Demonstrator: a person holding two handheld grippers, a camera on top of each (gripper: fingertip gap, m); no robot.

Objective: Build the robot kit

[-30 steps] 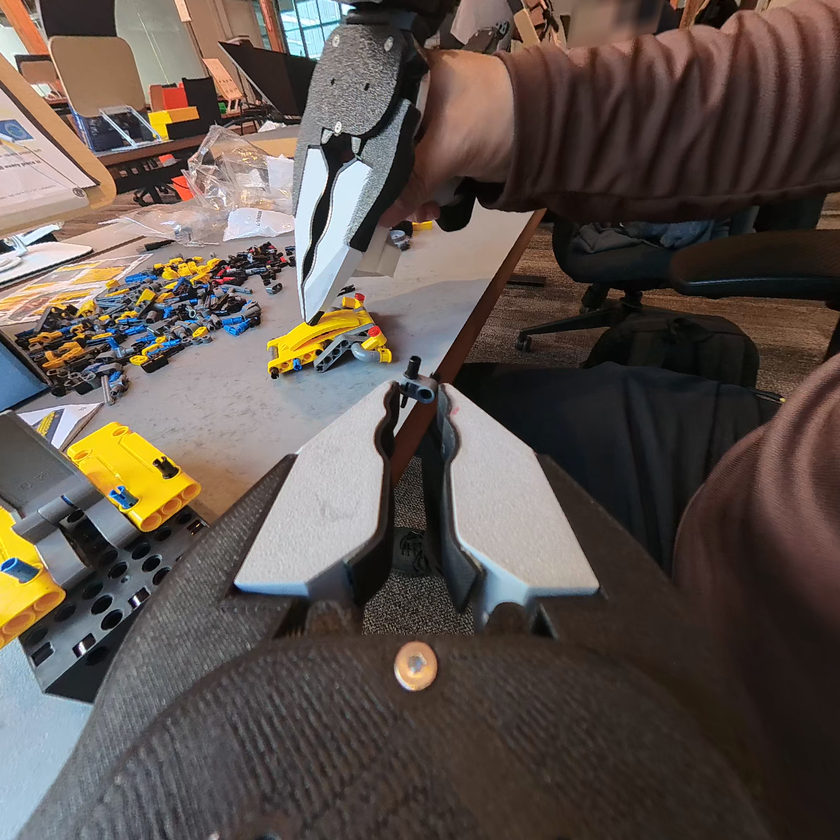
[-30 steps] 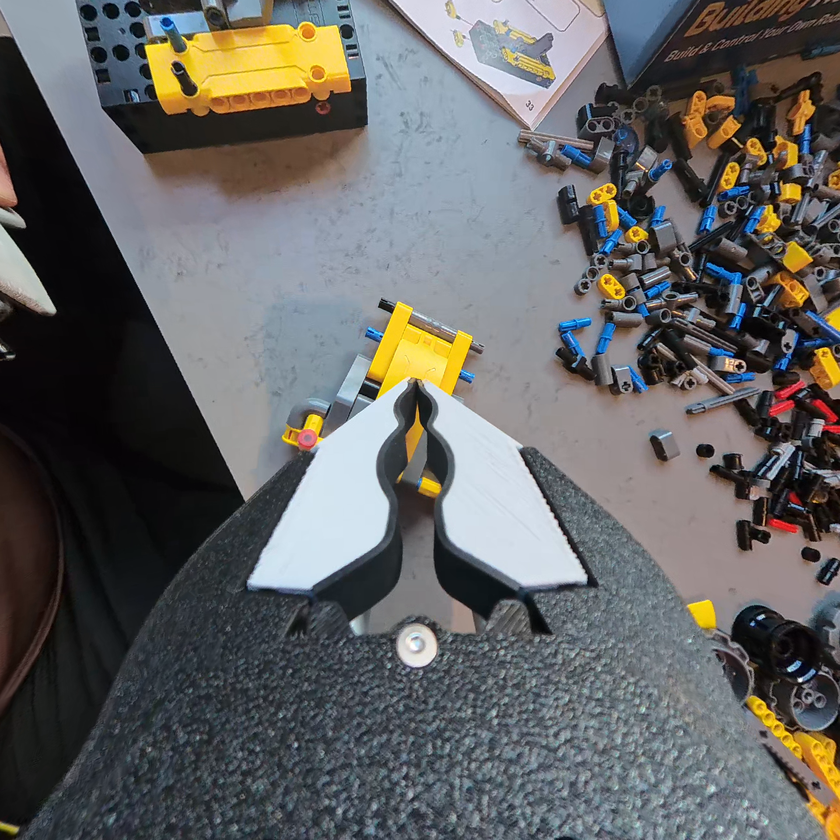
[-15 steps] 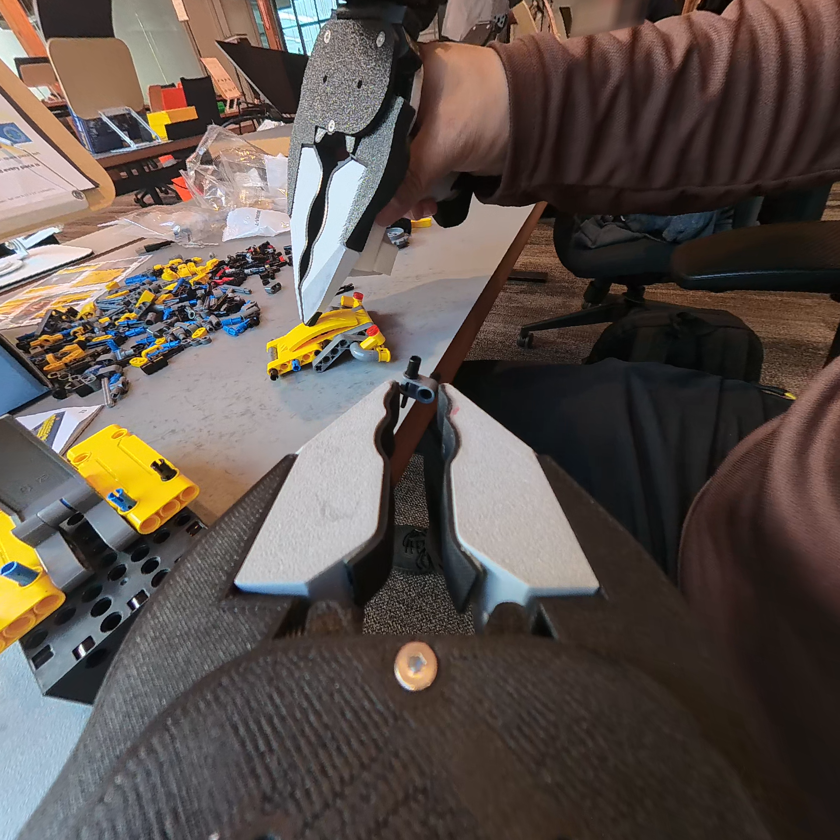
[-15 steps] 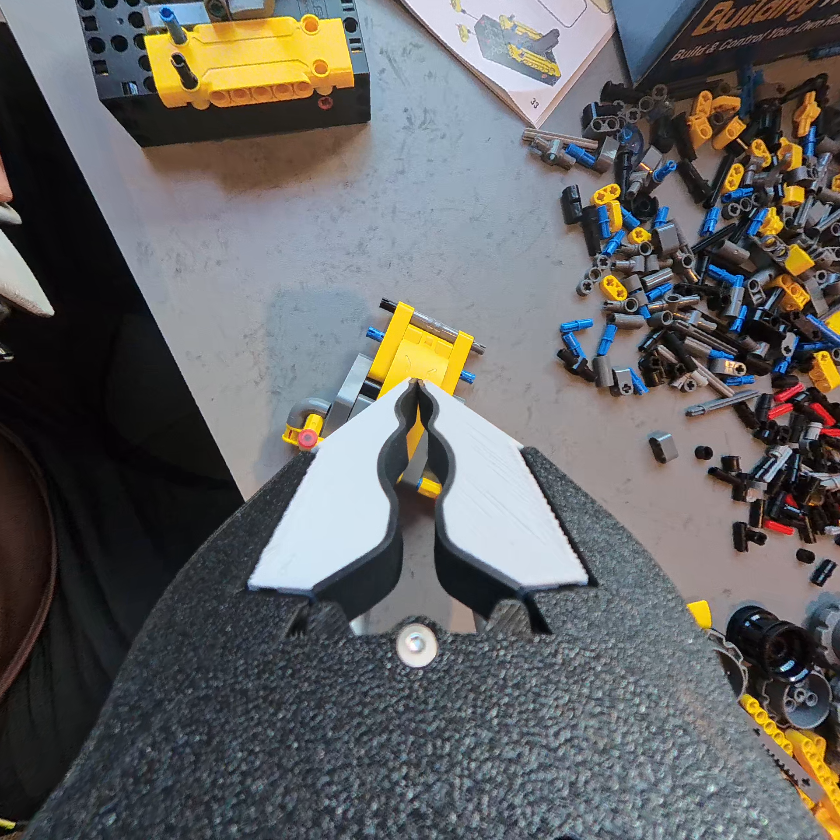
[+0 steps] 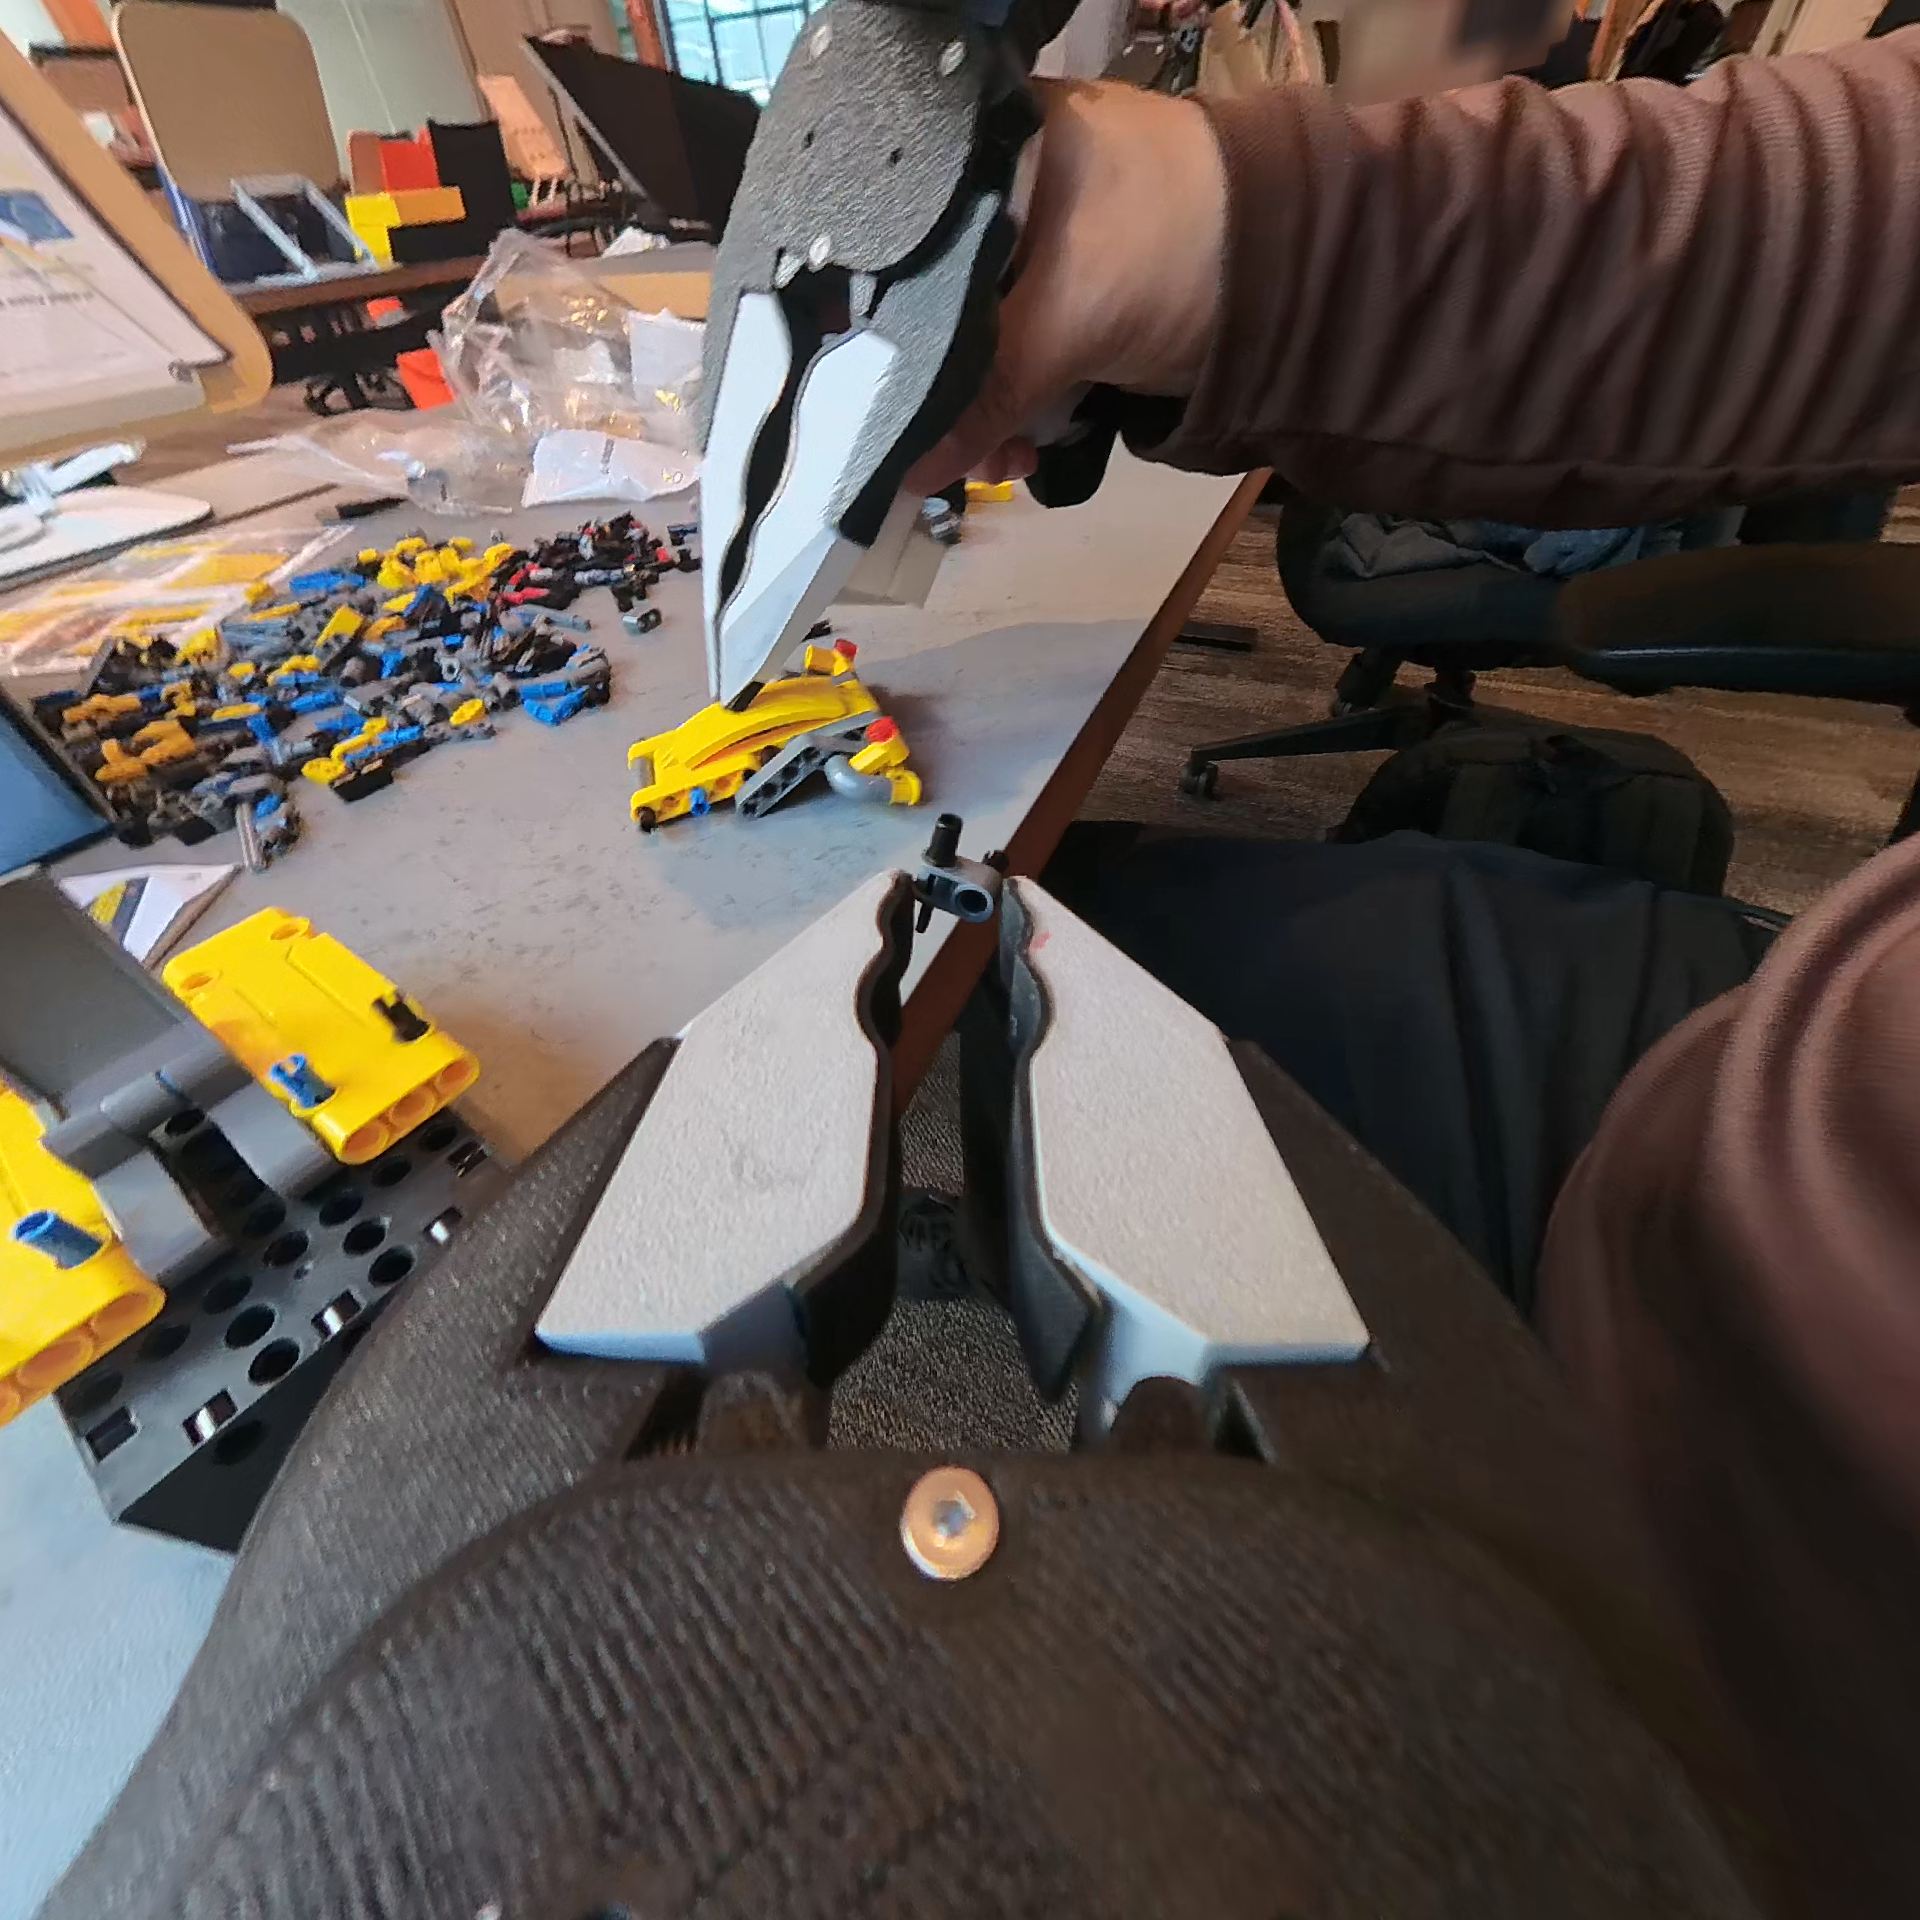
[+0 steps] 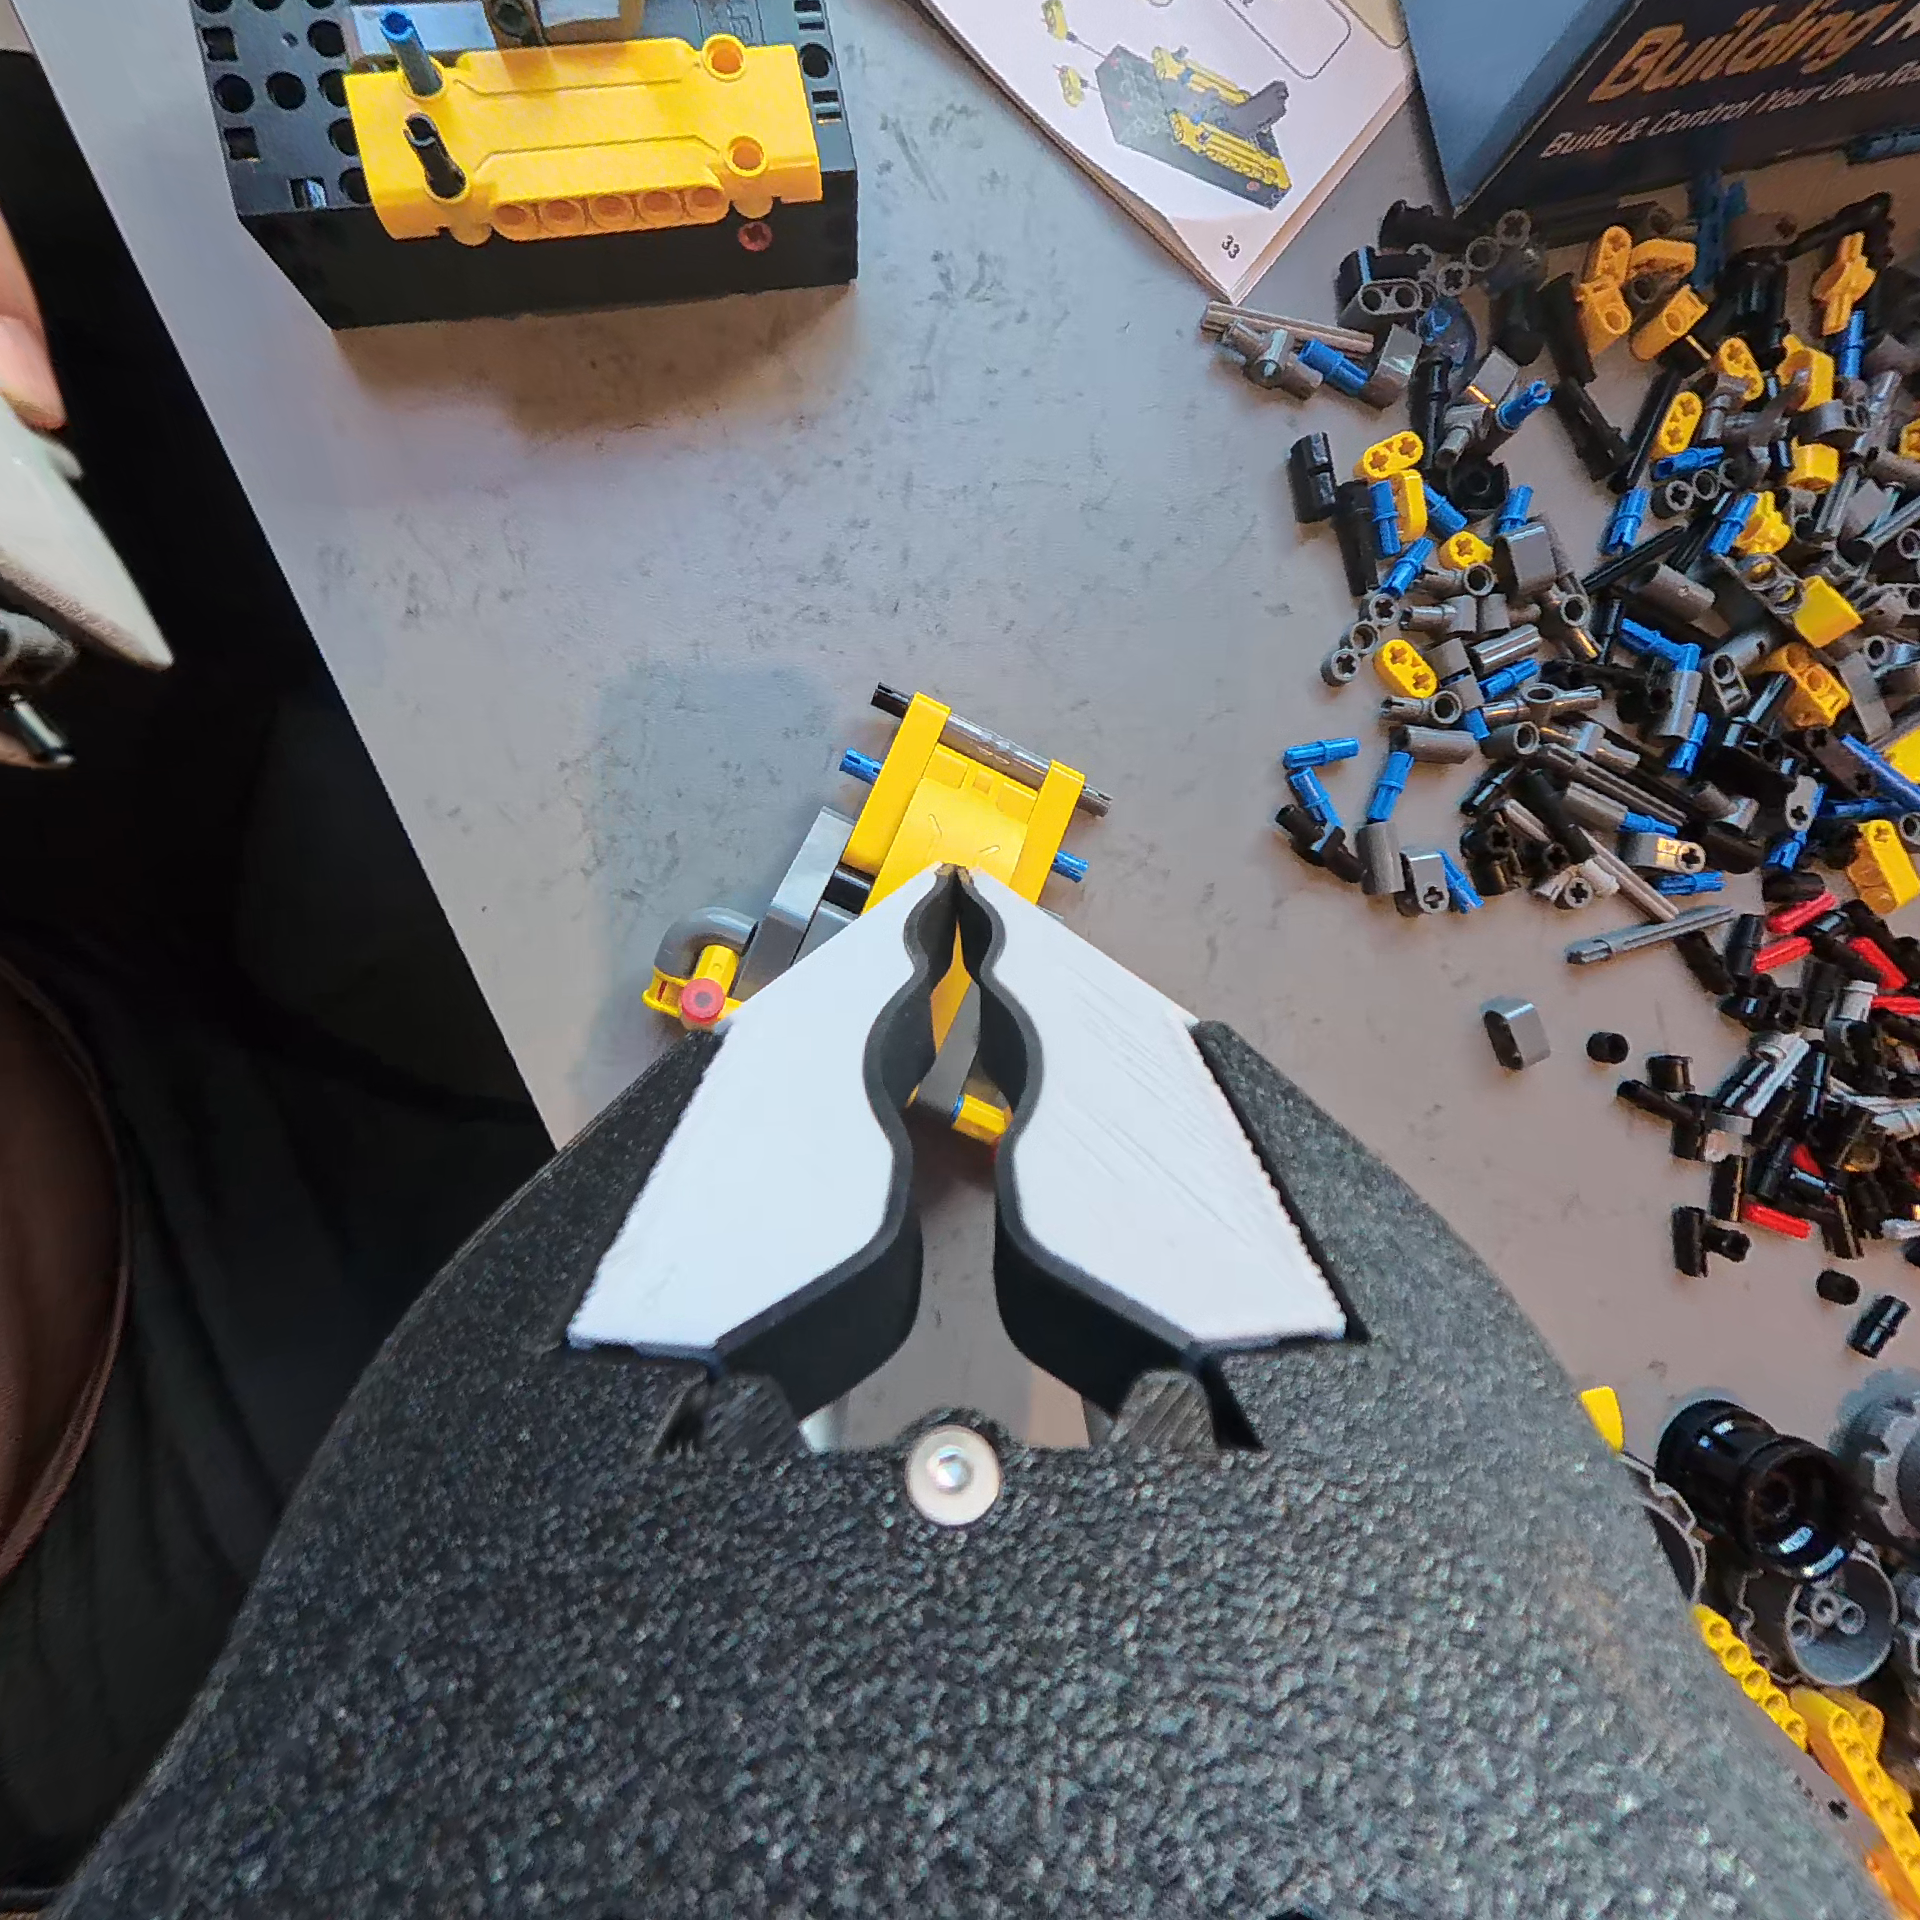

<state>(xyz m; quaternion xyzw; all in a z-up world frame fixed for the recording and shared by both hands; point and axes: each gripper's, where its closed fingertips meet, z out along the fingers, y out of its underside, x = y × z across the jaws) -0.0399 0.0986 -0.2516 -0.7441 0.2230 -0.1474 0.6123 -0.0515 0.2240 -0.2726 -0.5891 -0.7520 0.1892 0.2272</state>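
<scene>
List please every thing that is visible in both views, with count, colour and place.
small connector piece: one, grey and black, pinched in the left gripper's tips, off the table edge
yellow assembly: one, yellow and grey, near table edge, under the right gripper
loose parts pile: many, mixed colours, farther in on the table
black perforated block: one, yellow module on top
booklet: one, white
table: one, grey
left gripper: jaws closed on connector
right gripper: jaws closed
</scene>
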